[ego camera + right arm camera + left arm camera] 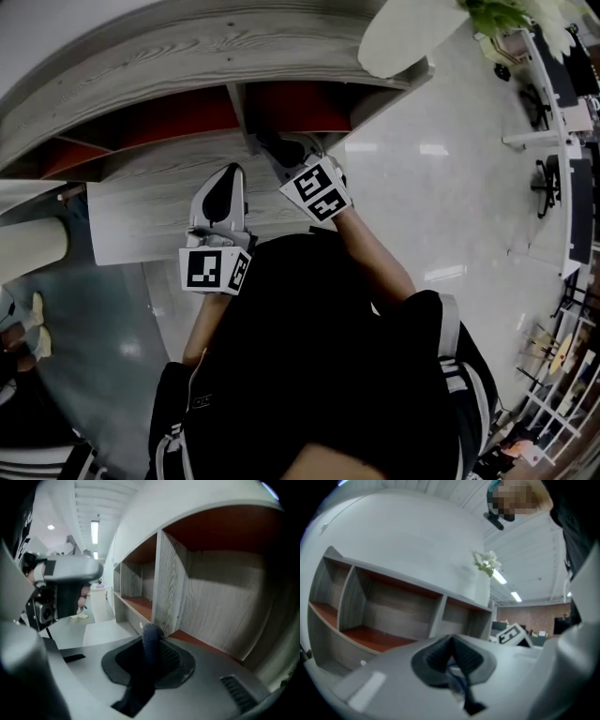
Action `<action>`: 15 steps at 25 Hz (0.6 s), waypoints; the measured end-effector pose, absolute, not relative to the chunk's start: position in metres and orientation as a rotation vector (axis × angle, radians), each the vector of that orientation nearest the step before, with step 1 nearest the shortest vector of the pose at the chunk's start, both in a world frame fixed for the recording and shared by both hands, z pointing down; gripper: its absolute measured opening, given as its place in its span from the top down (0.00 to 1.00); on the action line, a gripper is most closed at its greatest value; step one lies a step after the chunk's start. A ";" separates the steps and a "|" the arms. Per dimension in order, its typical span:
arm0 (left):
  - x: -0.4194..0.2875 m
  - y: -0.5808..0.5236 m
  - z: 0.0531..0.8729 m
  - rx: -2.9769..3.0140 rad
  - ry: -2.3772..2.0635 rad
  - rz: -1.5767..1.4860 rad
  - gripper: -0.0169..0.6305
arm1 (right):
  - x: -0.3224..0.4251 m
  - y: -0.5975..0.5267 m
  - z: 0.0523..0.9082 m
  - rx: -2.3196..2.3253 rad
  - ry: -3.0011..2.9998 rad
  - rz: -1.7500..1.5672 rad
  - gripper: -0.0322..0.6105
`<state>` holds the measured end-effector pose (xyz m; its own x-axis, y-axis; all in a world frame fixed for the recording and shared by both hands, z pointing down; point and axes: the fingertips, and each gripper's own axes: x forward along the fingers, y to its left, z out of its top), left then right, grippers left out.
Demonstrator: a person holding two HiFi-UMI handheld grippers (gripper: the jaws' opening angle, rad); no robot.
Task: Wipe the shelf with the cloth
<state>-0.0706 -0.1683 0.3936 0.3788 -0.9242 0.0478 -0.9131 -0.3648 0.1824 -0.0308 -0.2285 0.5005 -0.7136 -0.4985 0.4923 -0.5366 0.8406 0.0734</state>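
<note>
The shelf (159, 47) is grey wood with red-brown boards, standing right in front of me. My right gripper (284, 152) reaches to the upright divider between two compartments and is shut on a dark blue cloth (151, 641). The cloth stands up as a rolled fold between the jaws (151, 639), just in front of the divider (166, 588) and the red board (201, 641). My left gripper (223, 192) hangs lower and further left, in front of the shelf's lower ledge. Its jaws (452, 660) are shut, and something small and bluish between them is too blurred to identify.
A white vase with a green plant (412, 33) stands on the shelf's top at the right end. Glossy floor lies to the right, with desks and office chairs (562, 112) beyond. A person's feet (23, 337) show at the left edge.
</note>
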 end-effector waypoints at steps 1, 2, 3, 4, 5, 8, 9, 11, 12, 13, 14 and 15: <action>-0.070 -0.168 0.394 2.456 -1.654 -0.094 0.97 | -0.028 -0.226 0.492 0.797 -2.538 0.107 0.88; -0.069 -0.168 0.394 2.457 -1.652 -0.095 0.97 | -0.025 -0.223 0.484 0.837 -2.562 0.115 0.88; -0.068 -0.168 0.394 2.459 -1.650 -0.094 0.97 | -0.022 -0.221 0.476 0.879 -2.587 0.125 0.88; -0.067 -0.168 0.394 2.460 -1.648 -0.093 0.97 | -0.019 -0.219 0.468 0.920 -2.609 0.137 0.88; -0.066 -0.168 0.394 2.462 -1.646 -0.092 0.97 | -0.016 -0.216 0.462 0.958 -2.629 0.147 0.88; -0.065 -0.168 0.394 2.463 -1.646 -0.093 0.97 | -0.006 -0.206 0.451 1.046 -2.669 0.154 0.88; -0.065 -0.167 0.394 2.463 -1.648 -0.094 0.97 | -0.004 -0.202 0.449 1.067 -2.676 0.152 0.88; -0.066 -0.166 0.394 2.462 -1.653 -0.095 0.97 | 0.003 -0.197 0.448 1.101 -2.684 0.145 0.88; -0.066 -0.166 0.394 2.461 -1.655 -0.095 0.97 | 0.006 -0.195 0.448 1.117 -2.685 0.147 0.88; -0.067 -0.166 0.395 2.459 -1.656 -0.093 0.97 | 0.009 -0.195 0.448 1.132 -2.686 0.150 0.88; -0.067 -0.166 0.396 2.457 -1.657 -0.091 0.97 | 0.012 -0.194 0.446 1.147 -2.689 0.151 0.88; -0.067 -0.166 0.397 2.455 -1.657 -0.090 0.97 | 0.013 -0.194 0.444 1.160 -2.694 0.149 0.88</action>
